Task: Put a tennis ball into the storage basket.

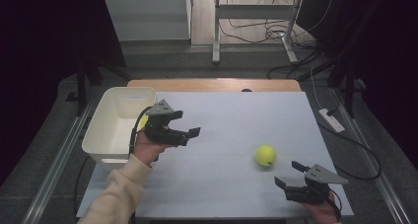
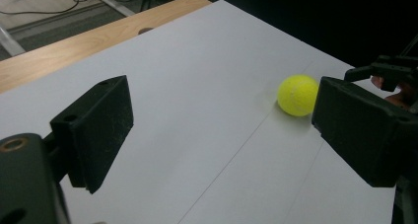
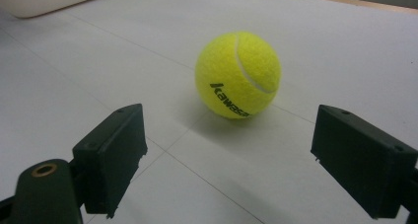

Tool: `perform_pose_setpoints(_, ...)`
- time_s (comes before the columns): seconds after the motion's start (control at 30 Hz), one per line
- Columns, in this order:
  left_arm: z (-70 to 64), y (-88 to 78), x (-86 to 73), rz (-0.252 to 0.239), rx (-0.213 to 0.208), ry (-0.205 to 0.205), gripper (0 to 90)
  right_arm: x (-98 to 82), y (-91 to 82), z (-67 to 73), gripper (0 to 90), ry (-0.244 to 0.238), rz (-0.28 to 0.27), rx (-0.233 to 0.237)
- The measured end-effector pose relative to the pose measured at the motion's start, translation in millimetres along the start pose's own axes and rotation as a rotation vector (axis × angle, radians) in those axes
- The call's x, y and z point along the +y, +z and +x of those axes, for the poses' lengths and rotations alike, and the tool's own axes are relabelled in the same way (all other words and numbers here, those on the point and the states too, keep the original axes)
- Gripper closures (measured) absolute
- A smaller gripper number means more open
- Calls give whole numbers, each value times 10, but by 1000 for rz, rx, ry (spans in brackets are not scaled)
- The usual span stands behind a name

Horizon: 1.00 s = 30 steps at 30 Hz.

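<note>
White counter (image 1: 222,115) carried a tennis ball (image 1: 265,155); right gripper (image 1: 291,174), fingers open, sat at its five o'clock; left gripper (image 1: 192,135) empty, open.

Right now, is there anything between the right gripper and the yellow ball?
No. Between the right gripper and the tennis ball lies only bare white table, as the right gripper view shows.

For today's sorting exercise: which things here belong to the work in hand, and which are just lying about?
In use: tennis ball, right gripper, left gripper, white bin.
Lying about: power strip, floor cables, metal stand.
</note>
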<state>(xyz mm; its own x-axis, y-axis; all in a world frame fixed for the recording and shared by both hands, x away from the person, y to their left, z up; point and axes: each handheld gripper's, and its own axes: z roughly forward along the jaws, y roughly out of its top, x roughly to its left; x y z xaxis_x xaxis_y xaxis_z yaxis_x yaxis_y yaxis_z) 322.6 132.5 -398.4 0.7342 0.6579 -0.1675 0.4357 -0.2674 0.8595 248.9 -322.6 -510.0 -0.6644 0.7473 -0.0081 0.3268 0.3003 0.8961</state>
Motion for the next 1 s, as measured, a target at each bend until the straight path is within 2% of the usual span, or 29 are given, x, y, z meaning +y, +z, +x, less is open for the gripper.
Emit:
perform_pose_setpoints(0.73,-175,306,66,33,-41,36,99,2,14,-6,132,-3,-4,13)
perform_pose_setpoints(1.0,-270,489,101,52,-63,49,99,7,2,-2,132,-1,-8,12)
